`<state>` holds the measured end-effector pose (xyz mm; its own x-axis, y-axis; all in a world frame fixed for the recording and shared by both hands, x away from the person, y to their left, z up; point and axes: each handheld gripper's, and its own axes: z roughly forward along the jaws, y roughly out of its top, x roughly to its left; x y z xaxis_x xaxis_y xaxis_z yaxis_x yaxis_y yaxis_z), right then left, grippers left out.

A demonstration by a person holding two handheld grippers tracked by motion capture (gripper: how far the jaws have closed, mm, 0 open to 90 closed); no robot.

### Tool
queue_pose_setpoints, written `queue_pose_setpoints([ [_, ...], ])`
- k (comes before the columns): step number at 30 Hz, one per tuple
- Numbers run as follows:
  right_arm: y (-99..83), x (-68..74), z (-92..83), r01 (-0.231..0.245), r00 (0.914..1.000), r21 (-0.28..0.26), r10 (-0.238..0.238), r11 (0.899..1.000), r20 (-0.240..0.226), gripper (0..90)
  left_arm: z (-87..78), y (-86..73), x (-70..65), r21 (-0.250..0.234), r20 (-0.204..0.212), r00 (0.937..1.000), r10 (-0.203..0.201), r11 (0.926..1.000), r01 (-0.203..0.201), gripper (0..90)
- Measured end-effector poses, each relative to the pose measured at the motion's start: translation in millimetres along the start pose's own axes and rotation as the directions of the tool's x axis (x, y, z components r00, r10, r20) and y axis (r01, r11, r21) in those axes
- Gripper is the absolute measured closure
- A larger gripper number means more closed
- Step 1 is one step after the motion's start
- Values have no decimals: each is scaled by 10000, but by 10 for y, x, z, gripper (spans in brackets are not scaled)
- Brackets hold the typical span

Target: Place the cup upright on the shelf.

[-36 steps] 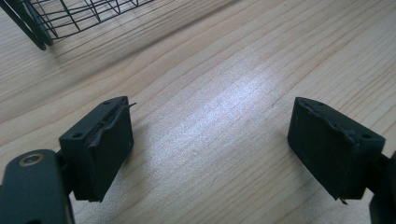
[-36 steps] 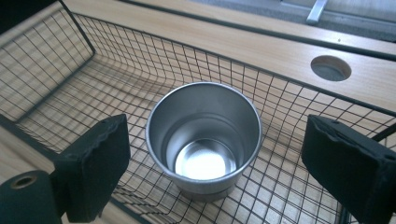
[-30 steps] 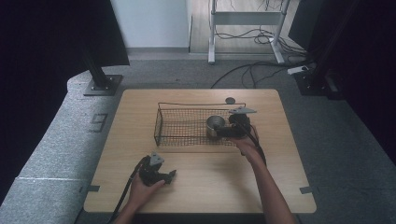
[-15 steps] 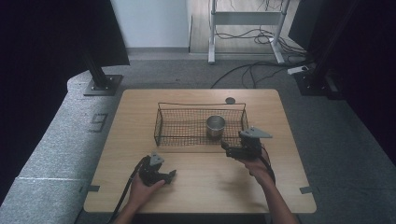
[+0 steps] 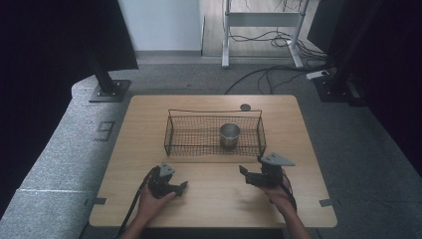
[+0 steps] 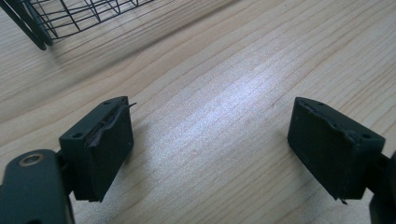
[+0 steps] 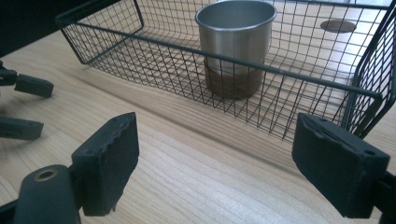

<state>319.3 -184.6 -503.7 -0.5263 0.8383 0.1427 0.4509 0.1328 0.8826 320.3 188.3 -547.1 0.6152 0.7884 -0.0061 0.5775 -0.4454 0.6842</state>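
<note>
I see the steel cup (image 5: pixel 229 135) standing upright inside the wire basket (image 5: pixel 171 130) on the counter (image 5: pixel 149 112), beyond my right gripper (image 5: pixel 247 175), which sits just outside the basket's near wall, jaws spread with nothing between them after narrowing. My left gripper (image 5: pixel 180 188) rests spread and empty, well apart from the cup

Table (image 5: pixel 209 209): pale wood, fine straight grain, smooth, soft satin sheen under the light. Basket (image 7: pixel 299 77): thin dark metal wire, matt coating, welded grid. Cup (image 7: pixel 236 42) inside it: brushed metal, dull silver, faintly reflective, smooth rim. Left gripper (image 6: pixel 210 154) and right gripper (image 7: pixel 229 179): black matt plastic bodies; pads (image 6: pixel 105 140) rubbery, edges rough and peeling. Floor (image 5: pixel 59 149): grey, carpet-like, coarse.
</note>
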Motion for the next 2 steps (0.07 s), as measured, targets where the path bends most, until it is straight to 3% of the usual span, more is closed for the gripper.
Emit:
queue_pose_setpoints([
  [2,1,3,-6,5,10000,-70,-5,10000,26,148,0,0,0,2,0,10000,2,10000,-2,142],
])
